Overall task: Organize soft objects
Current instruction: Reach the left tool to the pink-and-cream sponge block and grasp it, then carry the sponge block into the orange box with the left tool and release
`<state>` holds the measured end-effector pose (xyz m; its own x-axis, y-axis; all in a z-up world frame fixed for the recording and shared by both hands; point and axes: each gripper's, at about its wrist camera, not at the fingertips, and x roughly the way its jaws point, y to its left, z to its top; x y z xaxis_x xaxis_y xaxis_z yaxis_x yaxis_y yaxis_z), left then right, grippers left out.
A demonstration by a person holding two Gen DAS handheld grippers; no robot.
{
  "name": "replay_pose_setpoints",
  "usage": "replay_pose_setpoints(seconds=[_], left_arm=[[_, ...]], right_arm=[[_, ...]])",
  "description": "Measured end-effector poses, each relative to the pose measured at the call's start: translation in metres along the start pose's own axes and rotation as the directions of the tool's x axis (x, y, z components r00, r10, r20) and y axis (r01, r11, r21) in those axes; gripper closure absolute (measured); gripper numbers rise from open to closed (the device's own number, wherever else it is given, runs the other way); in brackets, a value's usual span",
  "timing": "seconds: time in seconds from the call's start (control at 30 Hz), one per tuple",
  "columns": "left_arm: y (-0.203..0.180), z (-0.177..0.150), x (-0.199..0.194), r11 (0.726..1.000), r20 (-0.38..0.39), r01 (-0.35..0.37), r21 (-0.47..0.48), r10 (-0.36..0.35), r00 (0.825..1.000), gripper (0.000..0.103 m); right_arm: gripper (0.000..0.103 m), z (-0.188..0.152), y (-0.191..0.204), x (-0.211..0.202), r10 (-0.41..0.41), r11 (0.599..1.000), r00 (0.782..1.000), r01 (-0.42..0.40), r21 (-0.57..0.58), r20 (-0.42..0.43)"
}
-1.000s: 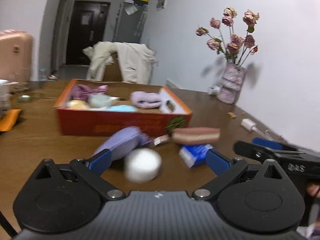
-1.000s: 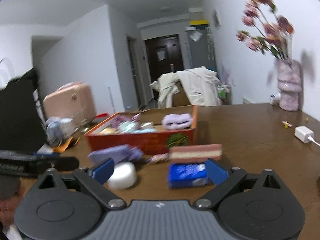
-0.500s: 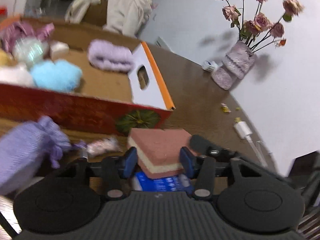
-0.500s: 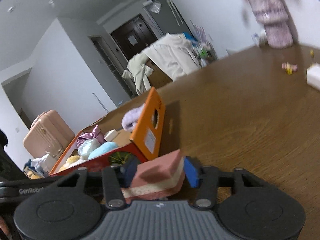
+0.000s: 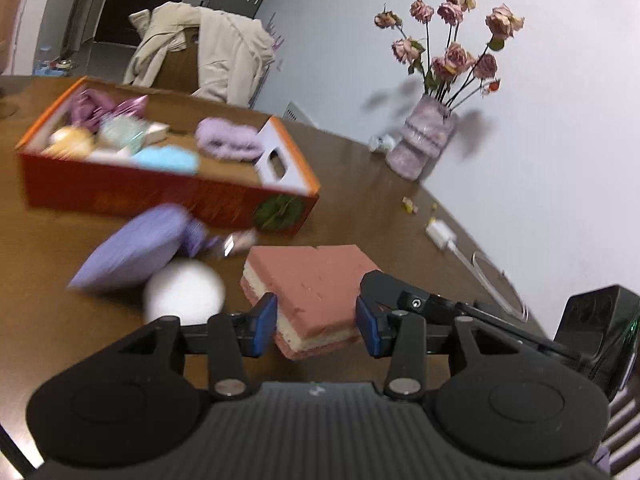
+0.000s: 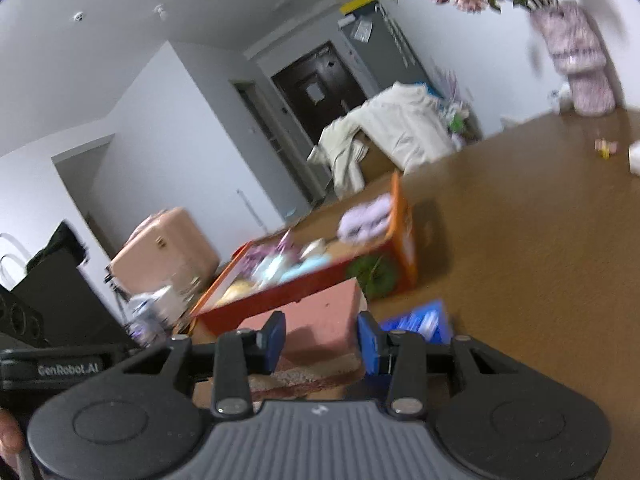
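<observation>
Sponge (image 5: 312,280) sat pinched between both my pairs of fingers (image 5: 264,322) (image 6: 276,336), held above the table (image 5: 360,216) (near the box (image 5: 160,196)), so lifting it into that box seemed next.

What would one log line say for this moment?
left tongs: around pink sponge | right tongs: around same sponge | orange box: behind

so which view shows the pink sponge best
The left wrist view: the sponge shows its whole pink top and cream middle layer, sharp, between the left hand-held gripper fingers. The right wrist view shows it blurred and partly hidden behind that gripper's fingers.
</observation>
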<state>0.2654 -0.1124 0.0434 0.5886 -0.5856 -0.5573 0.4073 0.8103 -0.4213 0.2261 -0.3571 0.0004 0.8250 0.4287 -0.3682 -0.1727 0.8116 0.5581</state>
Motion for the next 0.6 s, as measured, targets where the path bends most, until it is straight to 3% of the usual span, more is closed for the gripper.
replay_pose_setpoints(seconds=[0.3,0.6], left_arm=[[0.053,-0.075,-0.045,0.996,-0.057,-0.059,-0.071,0.055,0.997,0.060],[0.070,-0.079,-0.060,0.993,-0.021,-0.055,-0.105,0.053,0.998,0.052]], right_arm=[[0.065,-0.079,0.049,-0.001,-0.028,0.997,0.989,0.017,-0.072,-0.148],[0.062,-0.085,0.062,-0.005,-0.040,0.996,0.990,0.029,-0.086,-0.137]])
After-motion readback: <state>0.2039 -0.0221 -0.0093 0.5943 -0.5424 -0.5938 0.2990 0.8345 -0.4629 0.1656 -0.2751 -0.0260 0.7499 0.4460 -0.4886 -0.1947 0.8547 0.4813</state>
